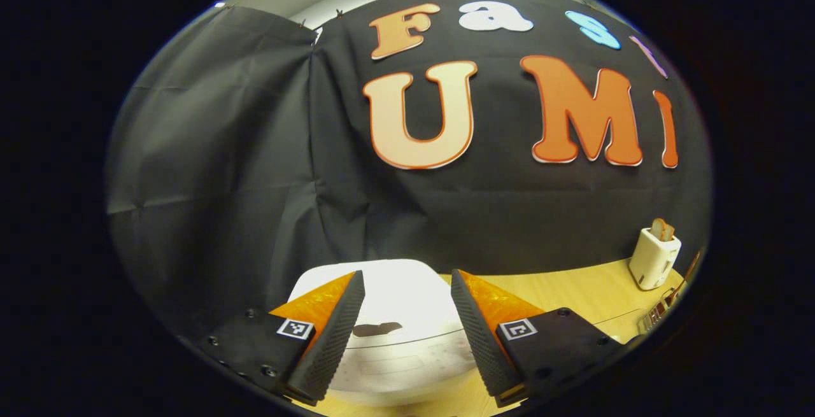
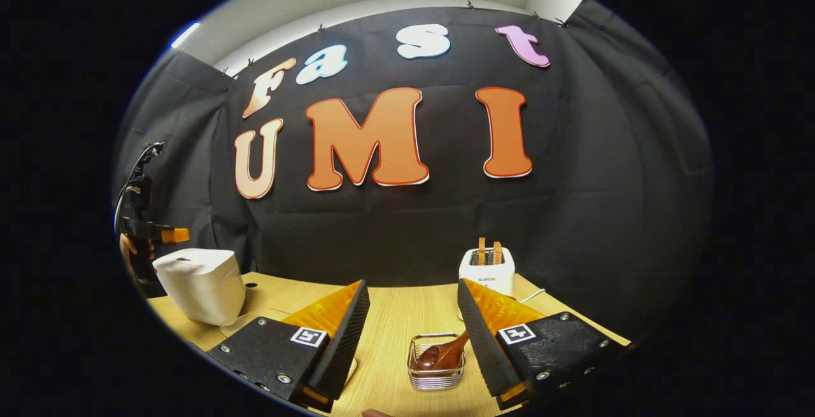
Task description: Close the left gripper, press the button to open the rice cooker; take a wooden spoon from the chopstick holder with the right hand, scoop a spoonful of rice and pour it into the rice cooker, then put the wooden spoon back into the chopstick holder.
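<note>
Step in hand: the first, closing the left gripper (image 1: 407, 299) and pressing the lid button; we judge it not yet begun.

Landmark: white rounded plastic rice cooker (image 1: 388, 315), lid down, on the pale wooden table (image 1: 573, 302).

Left gripper: we find it raised just above and before the cooker, fingers spread wide, holding nothing. In the right gripper view it appears held in a hand (image 2: 130, 248) behind the cooker's far side. Next, we judge, its fingers must shut, then descend onto the button, which we cannot locate with certainty.

Right gripper (image 2: 411, 315): level, well to the cooker's right, fingers wide apart, empty.

Brown wooden spoon (image 2: 442, 354): lying in a small wire basket (image 2: 437, 379), to the cooker's right, between the right gripper's fingers but untouched.

White toaster (image 2: 487, 274): behind the basket.
</note>
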A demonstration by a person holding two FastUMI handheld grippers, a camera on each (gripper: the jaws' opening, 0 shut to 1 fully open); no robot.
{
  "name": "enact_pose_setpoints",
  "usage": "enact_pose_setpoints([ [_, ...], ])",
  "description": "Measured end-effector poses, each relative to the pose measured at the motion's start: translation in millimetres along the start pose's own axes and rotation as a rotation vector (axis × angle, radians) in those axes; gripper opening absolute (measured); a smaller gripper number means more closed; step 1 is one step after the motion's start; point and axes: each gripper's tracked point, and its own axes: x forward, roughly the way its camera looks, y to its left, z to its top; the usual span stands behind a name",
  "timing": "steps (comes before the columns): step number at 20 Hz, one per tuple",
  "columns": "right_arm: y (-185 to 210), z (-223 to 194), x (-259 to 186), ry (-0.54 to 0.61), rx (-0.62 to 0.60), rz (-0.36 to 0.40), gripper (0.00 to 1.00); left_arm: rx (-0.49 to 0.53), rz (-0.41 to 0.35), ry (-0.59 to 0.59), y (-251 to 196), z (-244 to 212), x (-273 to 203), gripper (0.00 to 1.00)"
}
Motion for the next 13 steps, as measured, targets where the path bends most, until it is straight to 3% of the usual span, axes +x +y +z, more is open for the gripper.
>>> enact_pose_setpoints([
  [5,0.8,17.2,-2.6,-0.075,-0.034,-0.032,0.83,0.092,-0.044,-0.158,-34.5,15.7,-29.0,0.92],
  [10,0.4,22.9,-6.4,-0.117,-0.087,-0.056,0.83,0.072,-0.125,-0.242,-73.3,11.0,-51.2,0.93],
  [11,1.6,22.7,-7.1,-0.123,-0.095,-0.055,0.83,0.09,-0.12,-0.281,-76.6,15.3,-57.1,0.99],
  [13,0.2,22.5,-8.9,-0.132,-0.111,-0.058,0.83,0.142,-0.088,-0.38,-78.0,25.9,-69.6,0.98],
])
